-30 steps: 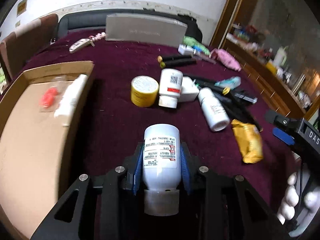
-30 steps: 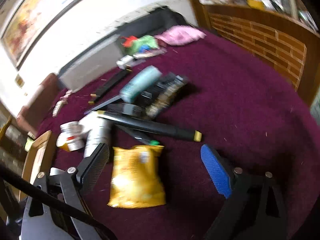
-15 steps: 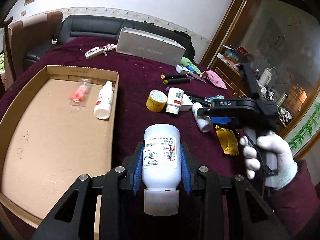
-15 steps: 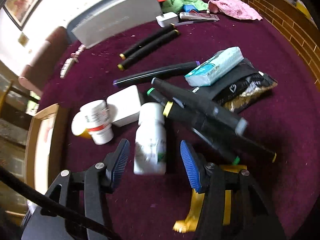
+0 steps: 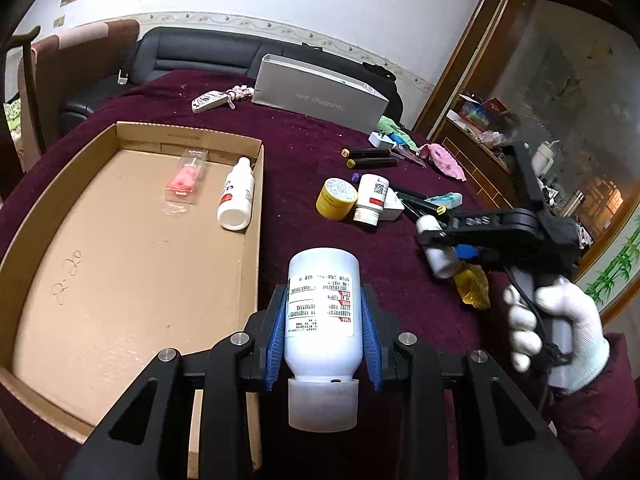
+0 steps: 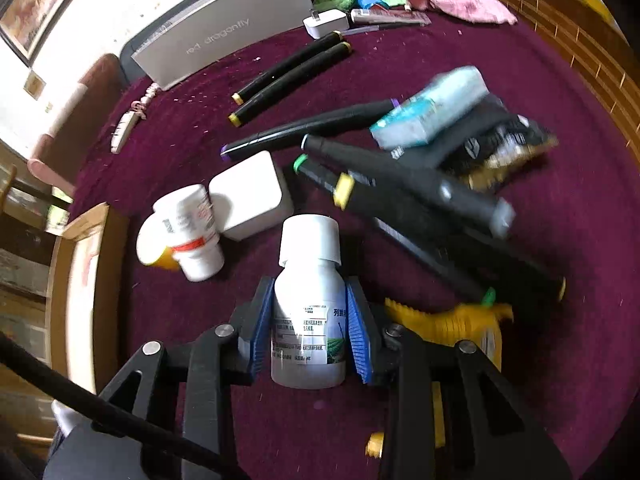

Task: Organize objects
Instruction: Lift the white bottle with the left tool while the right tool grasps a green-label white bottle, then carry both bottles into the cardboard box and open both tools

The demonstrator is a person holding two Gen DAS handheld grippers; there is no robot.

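Note:
My left gripper (image 5: 323,298) is shut on a white labelled bottle (image 5: 322,276), cap toward the camera, held above the table beside the cardboard box (image 5: 259,216). In the box lie a small white bottle (image 5: 236,196) and a pink item in a clear pack (image 5: 186,178). My right gripper (image 6: 309,292) has its jaws closing on a second white bottle (image 6: 308,328), which lies on the maroon cloth with its cap pointing away. Both blue pads touch its sides. In the left wrist view a white-gloved hand (image 5: 560,332) holds that gripper (image 5: 448,248) at the right.
Near the right gripper lie a yellow snack packet (image 6: 460,328), several black markers (image 6: 400,196), a white adapter (image 6: 250,194), a red-labelled bottle (image 6: 192,232) and a tissue pack (image 6: 432,108). A yellow tape roll (image 5: 336,200) and a grey box (image 5: 320,92) sit farther back.
My right gripper came down over the lying white bottle and its wide jaws closed onto it. My left gripper drew back with its bottle, bringing the whole box into view.

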